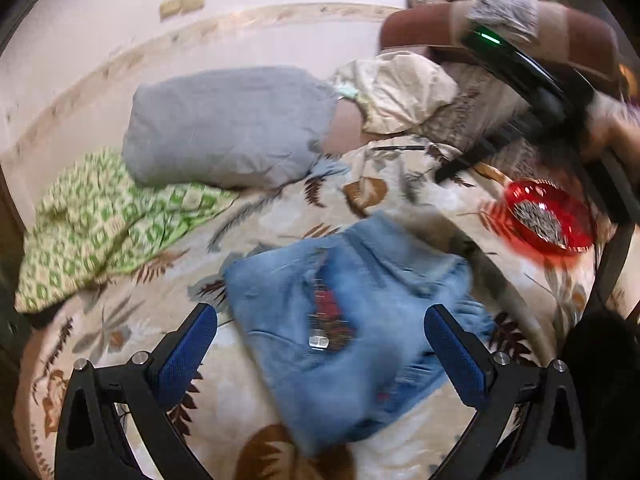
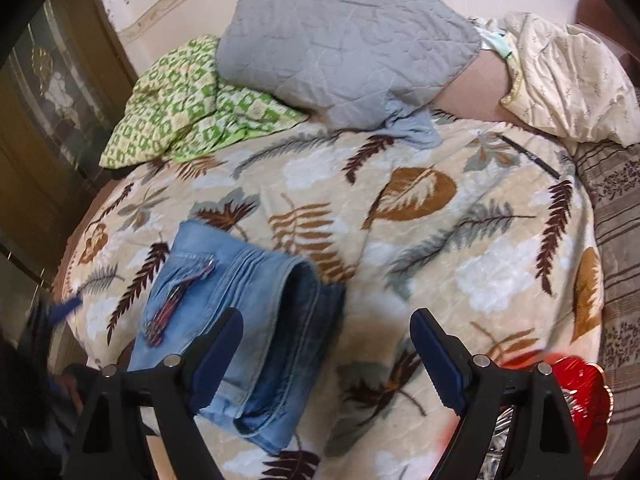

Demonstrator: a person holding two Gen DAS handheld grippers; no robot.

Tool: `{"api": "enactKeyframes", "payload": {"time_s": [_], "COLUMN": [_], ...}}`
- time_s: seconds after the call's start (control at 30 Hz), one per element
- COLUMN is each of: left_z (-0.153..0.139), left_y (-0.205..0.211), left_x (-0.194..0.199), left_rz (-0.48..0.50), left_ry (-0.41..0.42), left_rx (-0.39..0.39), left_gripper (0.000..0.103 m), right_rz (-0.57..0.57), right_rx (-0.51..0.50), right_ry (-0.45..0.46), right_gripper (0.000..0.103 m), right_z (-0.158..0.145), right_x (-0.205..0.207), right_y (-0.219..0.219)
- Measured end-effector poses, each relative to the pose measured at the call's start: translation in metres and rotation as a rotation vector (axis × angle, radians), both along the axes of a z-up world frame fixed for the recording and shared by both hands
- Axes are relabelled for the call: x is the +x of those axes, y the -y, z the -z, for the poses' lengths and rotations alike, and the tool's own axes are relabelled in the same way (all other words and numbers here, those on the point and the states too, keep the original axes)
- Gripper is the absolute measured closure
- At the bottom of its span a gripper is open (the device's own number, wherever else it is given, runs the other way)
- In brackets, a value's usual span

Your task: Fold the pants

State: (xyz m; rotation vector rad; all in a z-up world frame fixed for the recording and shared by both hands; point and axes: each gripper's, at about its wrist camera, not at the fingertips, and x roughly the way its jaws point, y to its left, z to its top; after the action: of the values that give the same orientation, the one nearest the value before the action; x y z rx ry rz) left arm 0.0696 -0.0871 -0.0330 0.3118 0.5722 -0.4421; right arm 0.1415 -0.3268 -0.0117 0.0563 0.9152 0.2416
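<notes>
From the left wrist view, the left tongs stand wide apart and tilt down toward the bed, their blue pads clear of any cloth. Below and between them lies the folded pants, a light-blue denim bundle resting on the leaf-print blanket. The picture is smeared, so the exact edges of the fold are hard to make out. At upper right the other tool's black body crosses the frame, above a red bowl that sits on the blanket. A grey pillow and a green patterned cloth lie further back.

From the right wrist view, the right tongs are spread wide with nothing between them, angled steeply down over the blanket. The pants lie folded just left of the gap, partly behind the left finger. The red bowl sits at lower right.
</notes>
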Motion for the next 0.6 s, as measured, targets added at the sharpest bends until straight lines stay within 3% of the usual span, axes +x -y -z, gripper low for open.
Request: {"api": "enactKeyframes", "payload": {"time_s": [0.1, 0.2, 0.43, 0.5, 0.6], "left_z": [0.000, 0.005, 0.033, 0.041, 0.057], "left_y": [-0.017, -0.032, -0.063, -0.064, -0.061], "left_x": [0.028, 0.065, 0.153, 0.169, 0.192], "left_rz": [-0.021, -0.032, -0.140, -0.162, -0.207], "left_ry": [-0.076, -0.224, -0.578, -0.639, -0.698], "left_rx": [-0.043, -0.122, -0.424, -0.463, -0.447], "left_gripper": [0.000, 0.000, 0.000, 0.000, 0.000], "right_rz": [-0.019, -0.037, -0.058, -0.056, -0.045], "right_rx": [0.015, 0.040, 0.146, 0.185, 0.237], "right_ry": [-0.016, -0.033, -0.047, -0.039, -0.032], "right_gripper": [0.015, 0.015, 0.015, 0.015, 0.015], "right_z": [0.010, 0.020, 0.051, 0.061, 0.073], "right_x": [-0.004, -0.008, -0.030, -0.036, -0.039], "right_y": [-0.010, -0.019, -0.033, -0.033, -0.031]}}
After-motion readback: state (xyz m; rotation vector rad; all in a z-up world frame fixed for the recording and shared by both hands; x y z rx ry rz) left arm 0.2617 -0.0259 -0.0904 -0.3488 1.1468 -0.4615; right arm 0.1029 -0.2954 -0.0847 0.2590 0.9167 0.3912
